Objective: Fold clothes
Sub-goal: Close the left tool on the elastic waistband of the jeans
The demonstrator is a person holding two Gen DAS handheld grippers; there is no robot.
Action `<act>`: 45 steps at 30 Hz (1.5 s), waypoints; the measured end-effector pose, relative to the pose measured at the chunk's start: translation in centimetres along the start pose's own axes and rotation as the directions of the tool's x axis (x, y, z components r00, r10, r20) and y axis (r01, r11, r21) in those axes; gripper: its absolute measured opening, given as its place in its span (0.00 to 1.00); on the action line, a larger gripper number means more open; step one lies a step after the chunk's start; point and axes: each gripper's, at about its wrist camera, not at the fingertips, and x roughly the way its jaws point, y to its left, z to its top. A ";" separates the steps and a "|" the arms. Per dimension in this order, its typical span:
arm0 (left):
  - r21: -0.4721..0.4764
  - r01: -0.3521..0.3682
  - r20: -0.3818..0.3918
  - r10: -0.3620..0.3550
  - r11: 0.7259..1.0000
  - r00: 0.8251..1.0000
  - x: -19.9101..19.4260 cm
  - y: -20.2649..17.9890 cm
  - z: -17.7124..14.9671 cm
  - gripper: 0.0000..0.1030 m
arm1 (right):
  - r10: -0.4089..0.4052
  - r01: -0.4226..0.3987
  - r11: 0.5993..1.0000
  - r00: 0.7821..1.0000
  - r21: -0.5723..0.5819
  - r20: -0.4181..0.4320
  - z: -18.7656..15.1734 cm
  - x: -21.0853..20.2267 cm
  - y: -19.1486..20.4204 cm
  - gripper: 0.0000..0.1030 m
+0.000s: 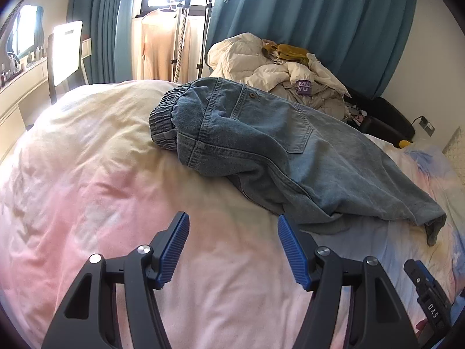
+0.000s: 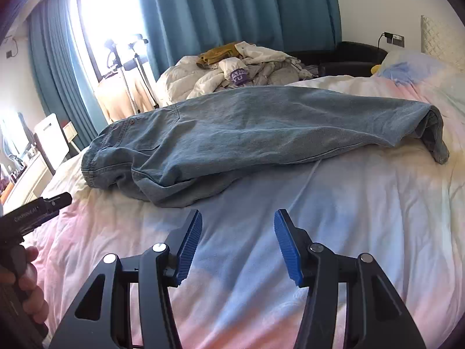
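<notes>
A pair of light blue jeans [image 1: 261, 145] lies on the bed, folded lengthwise, with the elastic waistband [image 1: 162, 122] at the left and the leg hems [image 1: 436, 224] at the right. In the right wrist view the jeans [image 2: 247, 128] stretch across the bed ahead. My left gripper [image 1: 232, 232] is open and empty, just short of the jeans' near edge. My right gripper [image 2: 238, 226] is open and empty above the duvet, a little short of the jeans. The left gripper's body also shows at the left edge of the right wrist view [image 2: 37, 206].
The bed has a pink, white and pale blue duvet [image 1: 101, 189]. A pile of cream and yellow clothes [image 1: 276, 61] lies behind the jeans. A garment steamer stand [image 1: 186, 29], a white chair [image 1: 66, 55], teal curtains [image 1: 334, 23] and a dark seat [image 1: 386, 122] stand beyond.
</notes>
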 end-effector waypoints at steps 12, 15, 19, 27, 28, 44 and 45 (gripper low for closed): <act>0.052 -0.089 0.006 0.089 0.995 0.996 8.4 2.9 13.2 0.63 | 0.043 -0.042 0.999 0.998 0.034 -0.053 0.0 3.6 -0.4 0.51; 0.069 -0.112 -0.004 0.113 0.991 0.994 10.8 3.6 15.4 0.63 | 0.051 -0.047 0.997 0.996 0.058 -0.070 0.1 4.4 -0.7 0.51; 0.070 -0.106 -0.062 0.111 0.992 0.992 13.8 4.7 17.0 0.63 | 0.054 -0.045 0.995 0.994 0.089 -0.098 -0.1 5.8 -1.3 0.51; 0.121 -0.117 -0.122 0.132 0.986 0.984 16.6 3.9 16.7 0.24 | 0.052 -0.044 0.996 0.993 0.082 -0.104 -0.2 7.0 -1.1 0.51; 0.113 -0.108 -0.125 0.122 0.988 0.985 16.4 3.9 16.5 0.04 | 0.051 -0.043 0.995 0.994 0.086 -0.094 -0.2 6.8 -1.2 0.51; 0.217 -0.033 -0.004 0.035 0.976 0.999 0.1 -0.5 9.3 0.02 | 0.056 -0.058 0.996 0.998 0.062 0.030 1.1 1.5 -1.2 0.51; 0.222 -0.026 -0.009 0.028 0.975 1.000 -0.7 -0.8 8.3 0.02 | 0.057 -0.059 0.997 0.998 0.058 0.038 1.2 1.1 -1.1 0.51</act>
